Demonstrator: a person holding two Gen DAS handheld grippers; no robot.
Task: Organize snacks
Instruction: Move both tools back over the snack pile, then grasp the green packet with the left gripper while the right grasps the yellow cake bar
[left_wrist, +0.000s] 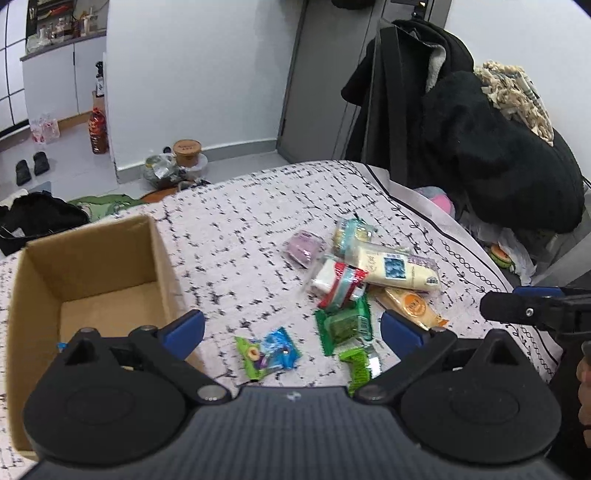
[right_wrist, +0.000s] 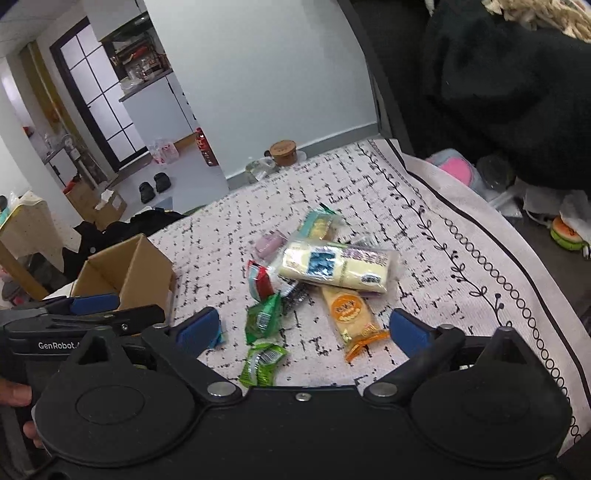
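A pile of snack packets lies on the patterned bed cover: a long cream packet, an orange packet, a red and white packet, green packets, a purple one and a blue and green pair. An open, empty cardboard box stands to the left. My left gripper is open and empty above the near packets. My right gripper is open and empty over the green and orange packets.
A chair piled with black coats stands beyond the bed's right edge. Bags, a jar and slippers lie on the floor past the far edge. The right gripper's finger shows in the left wrist view.
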